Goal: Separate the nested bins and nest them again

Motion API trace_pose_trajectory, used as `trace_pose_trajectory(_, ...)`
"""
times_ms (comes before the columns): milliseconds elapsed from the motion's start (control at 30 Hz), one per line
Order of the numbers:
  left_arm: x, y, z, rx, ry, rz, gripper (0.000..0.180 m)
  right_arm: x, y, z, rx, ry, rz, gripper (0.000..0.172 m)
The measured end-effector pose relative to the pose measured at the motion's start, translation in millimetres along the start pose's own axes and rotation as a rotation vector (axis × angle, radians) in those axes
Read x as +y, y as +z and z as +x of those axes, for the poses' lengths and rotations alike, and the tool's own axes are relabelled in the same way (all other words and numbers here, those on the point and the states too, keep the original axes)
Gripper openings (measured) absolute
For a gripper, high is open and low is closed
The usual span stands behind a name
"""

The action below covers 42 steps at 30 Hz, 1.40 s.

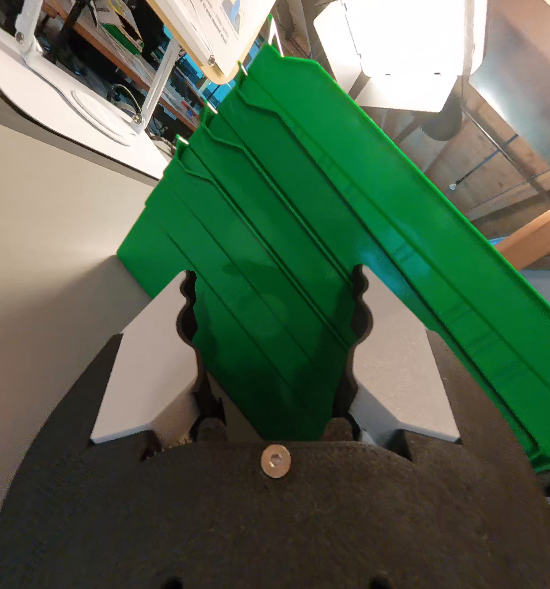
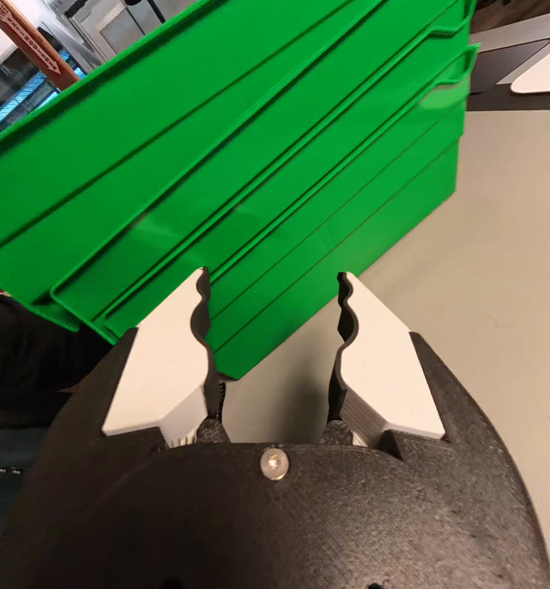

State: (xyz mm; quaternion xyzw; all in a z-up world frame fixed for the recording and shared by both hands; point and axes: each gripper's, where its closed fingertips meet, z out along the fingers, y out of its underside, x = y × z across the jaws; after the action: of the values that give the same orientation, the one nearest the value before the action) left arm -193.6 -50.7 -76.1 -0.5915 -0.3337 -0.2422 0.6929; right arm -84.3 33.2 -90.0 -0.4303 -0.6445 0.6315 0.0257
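A stack of several nested green bins [image 1: 299, 191] stands on the grey table [image 1: 44, 207]. I see its long side in both views. My left gripper [image 1: 273, 271] is wide open. The lower bins of the stack fill the space between its fingers, and a bottom corner reaches deep between them. My right gripper [image 2: 273, 271] is open at the other side of the stack [image 2: 235, 143]. Its left pad [image 2: 202, 306] lies against the lower bins. Its right pad [image 2: 347, 306] stands free over the table [image 2: 458, 287], with the stack's bottom corner between the fingers.
A white board with a wooden edge [image 1: 210, 25] and a white stand [image 1: 76, 95] are behind the stack. A bright lamp [image 1: 394, 47] is at the upper right. A wooden post [image 2: 34, 44], a white plate [image 2: 538, 73] and a dark sleeve [image 2: 12, 350] show in the right wrist view.
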Motion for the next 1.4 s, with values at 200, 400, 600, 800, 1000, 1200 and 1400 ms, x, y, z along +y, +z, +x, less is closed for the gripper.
trace_pose_trajectory(200, 12.9, 16.3, 3.2, 0.021, -0.019, -0.07, 0.101, 9.5, 1.6, -28.9, -0.075, -0.093, -0.074, 0.091)
trace_pose_trajectory(400, -2.8, 6.8, 2.3, -0.099, 0.05, -0.076, 0.112, 37.2, -13.6, -37.3, -0.124, -0.247, -0.221, 0.095)
trace_pose_trajectory(600, -53.3, -31.7, 16.0, -0.403, 0.042, -0.042, 0.109, 27.1, -28.1, 7.8, -0.014, -0.121, -0.144, 0.095)
trace_pose_trajectory(800, -69.3, 8.3, 106.3, -0.5, 0.419, -0.269, 0.118, 7.0, -36.8, 42.9, 0.078, 0.094, -0.009, 0.093)
trace_pose_trajectory(1000, -9.1, 63.2, 138.8, -0.574, 0.603, -0.651, 0.133, 3.0, -39.7, 50.4, 0.1, 0.131, 0.027, 0.09)
trace_pose_trajectory(1200, 9.3, 76.3, 115.4, -0.741, 0.685, -0.8, 0.141, 3.5, -39.8, 50.8, 0.099, 0.139, 0.026, 0.09)
trace_pose_trajectory(1400, 16.7, 73.2, 95.6, -0.837, 0.732, -0.872, 0.139, 3.3, -40.8, 50.8, 0.088, 0.151, 0.03, 0.09)
